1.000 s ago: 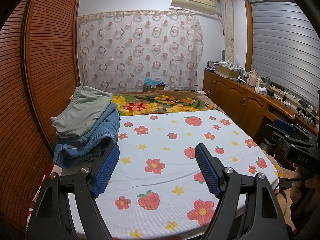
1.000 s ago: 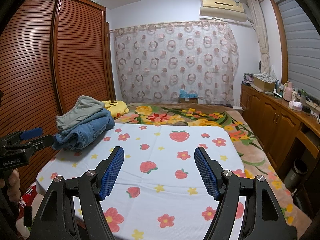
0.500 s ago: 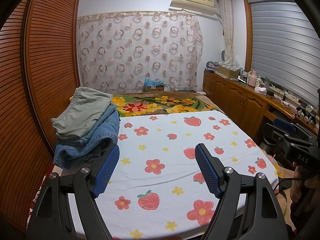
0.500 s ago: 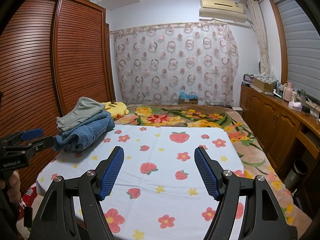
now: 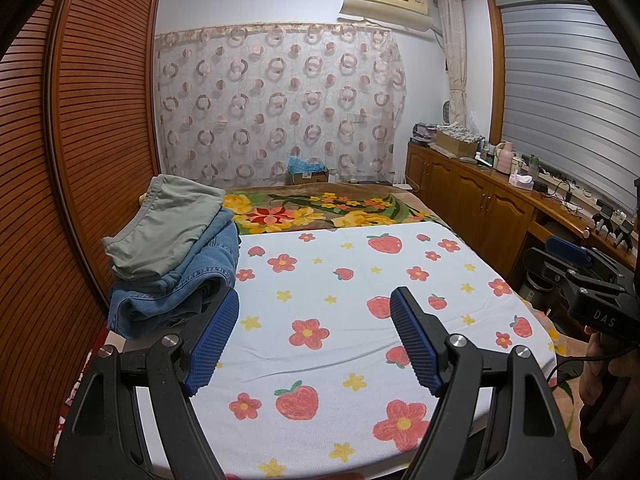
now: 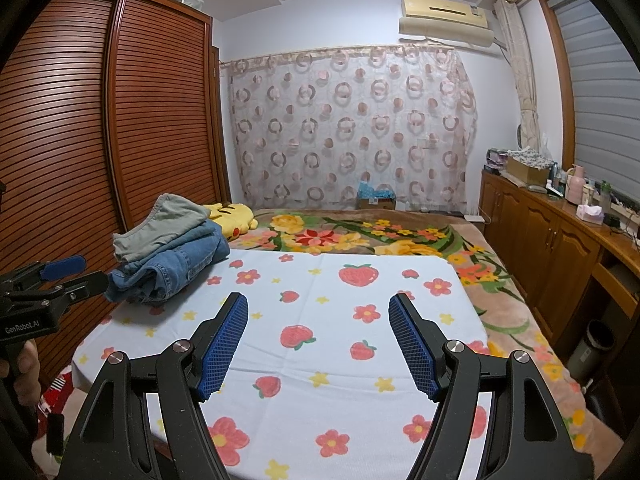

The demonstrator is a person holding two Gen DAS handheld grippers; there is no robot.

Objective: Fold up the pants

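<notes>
A pile of pants lies at the left edge of the bed: grey-green pants (image 5: 168, 228) on top of blue jeans (image 5: 176, 292). The pile also shows in the right wrist view, grey-green pants (image 6: 160, 224) over jeans (image 6: 172, 272). My left gripper (image 5: 314, 312) is open and empty, held above the near part of the white strawberry-print sheet (image 5: 360, 280), its left finger just right of the jeans. My right gripper (image 6: 318, 318) is open and empty over the sheet (image 6: 340, 320), to the right of the pile.
A slatted wooden wardrobe (image 5: 80, 160) runs along the left. Wooden cabinets (image 5: 480, 208) with clutter stand on the right. A floral blanket (image 6: 360, 236) covers the far bed, with a yellow plush toy (image 6: 232, 220) behind the pile. A bin (image 6: 588, 348) stands by the cabinets.
Both grippers have stayed open and almost still; the views shifted only slightly. The pile has not moved.
</notes>
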